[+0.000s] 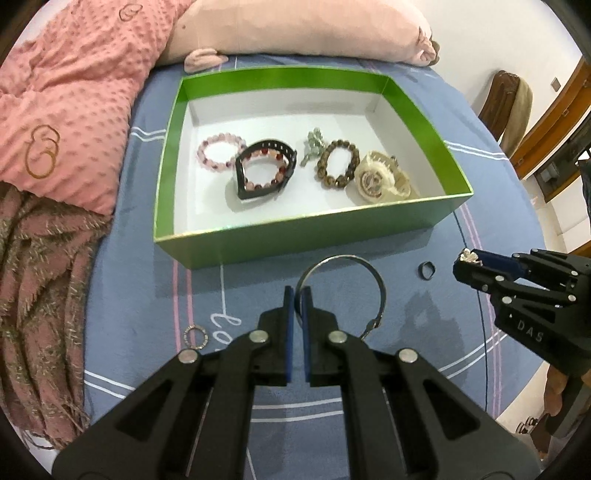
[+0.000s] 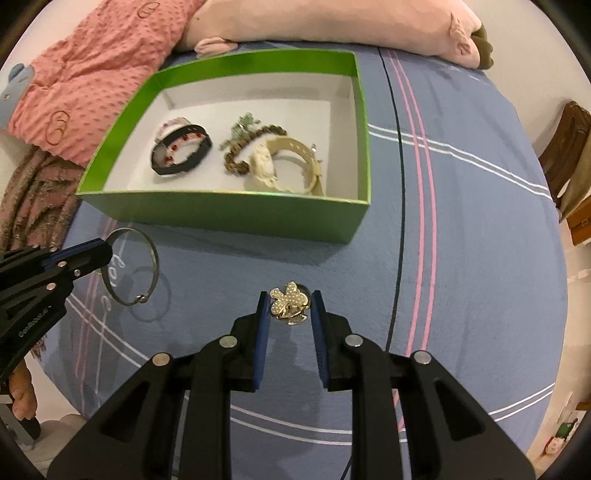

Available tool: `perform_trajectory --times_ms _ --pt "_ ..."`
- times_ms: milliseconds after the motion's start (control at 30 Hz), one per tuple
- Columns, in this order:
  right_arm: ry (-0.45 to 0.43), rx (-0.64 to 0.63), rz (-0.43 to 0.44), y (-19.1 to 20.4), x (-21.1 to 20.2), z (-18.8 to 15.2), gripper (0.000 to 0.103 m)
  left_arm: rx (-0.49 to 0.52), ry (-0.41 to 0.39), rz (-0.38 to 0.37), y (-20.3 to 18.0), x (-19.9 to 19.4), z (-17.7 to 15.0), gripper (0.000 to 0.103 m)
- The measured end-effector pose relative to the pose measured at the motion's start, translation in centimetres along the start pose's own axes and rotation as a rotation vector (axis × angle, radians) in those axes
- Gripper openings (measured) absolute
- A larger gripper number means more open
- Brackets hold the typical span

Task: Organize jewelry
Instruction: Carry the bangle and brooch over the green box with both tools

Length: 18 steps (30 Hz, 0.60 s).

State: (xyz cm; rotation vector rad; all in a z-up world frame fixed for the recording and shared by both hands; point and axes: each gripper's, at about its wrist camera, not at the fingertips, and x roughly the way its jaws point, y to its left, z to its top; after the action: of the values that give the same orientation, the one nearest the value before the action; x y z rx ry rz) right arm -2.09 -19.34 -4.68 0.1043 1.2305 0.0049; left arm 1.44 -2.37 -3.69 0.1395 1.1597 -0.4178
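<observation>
Pinching thin stiff bangle point(image 1: 343, 291) rim in left tongs point(image 1: 298, 295); right tongs point(image 2: 289, 304) clamped on light, fragile brooch point(image 2: 289, 301).

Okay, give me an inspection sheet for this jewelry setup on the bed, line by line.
Surface: blue bedsheet with pale stripes.
Job's things: green box holds bead bracelets, a black band, a cream watch; small silver ring and dark ring lie outside on the sheet.
Clutter: nothing seen.
Grippers: left gripper shut on silver bangle; right gripper shut on pearl brooch.
Cables: thin dark cable across the sheet.
Surroundings: pink blanket, plush pillow, wooden chair.
</observation>
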Motion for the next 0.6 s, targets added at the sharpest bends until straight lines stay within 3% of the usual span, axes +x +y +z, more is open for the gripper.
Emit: perform_trajectory --times_ms 333,600 --pt "-0.074 -0.026 0.055 1.0 -1.9 2.2 0.022 0.002 -0.065 -0.008 -0.3 -2.0 1.5 0.004" --pt "-0.180 -0.056 0.064 1.4 -4.3 6.9 0.022 -0.014 -0.135 0.000 1.0 -3.6 5.1 0.004"
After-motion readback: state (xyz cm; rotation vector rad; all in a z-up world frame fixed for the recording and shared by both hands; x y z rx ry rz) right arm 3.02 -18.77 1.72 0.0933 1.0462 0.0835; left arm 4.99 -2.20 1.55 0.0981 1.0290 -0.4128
